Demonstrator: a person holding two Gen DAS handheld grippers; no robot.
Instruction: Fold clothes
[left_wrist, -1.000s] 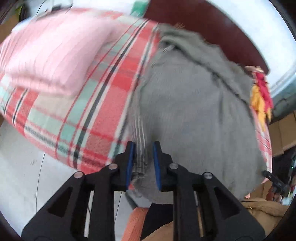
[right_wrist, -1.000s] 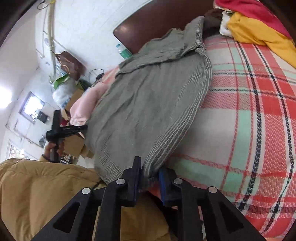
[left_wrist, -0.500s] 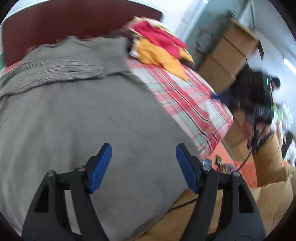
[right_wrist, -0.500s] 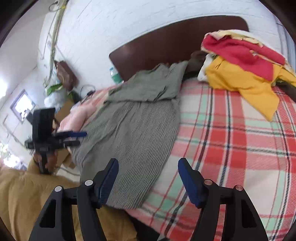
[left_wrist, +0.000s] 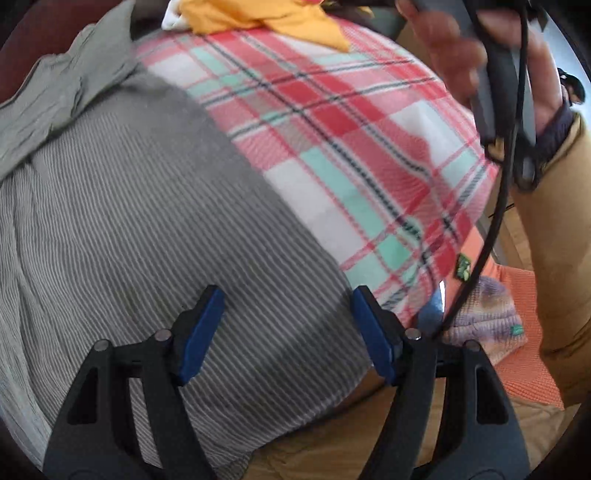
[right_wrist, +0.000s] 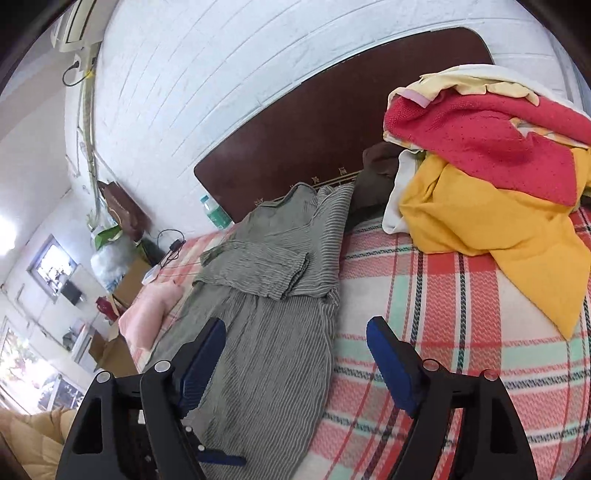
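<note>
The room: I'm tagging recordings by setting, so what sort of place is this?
Most likely a home bedroom: a bed under a plaid blanket, a dark wooden headboard, and a heap of clothes on it.

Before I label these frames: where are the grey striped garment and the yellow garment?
grey striped garment (left_wrist: 147, 229), left wrist view, middle of its flat body.
yellow garment (right_wrist: 491, 218), right wrist view, its broad front.

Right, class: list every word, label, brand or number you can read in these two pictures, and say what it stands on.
No text can be read in either view.
Small green tag at the edge of the plaid blanket: print too small and blurred to read.
Green-labelled bottle by the headboard: label too small to read.
</note>
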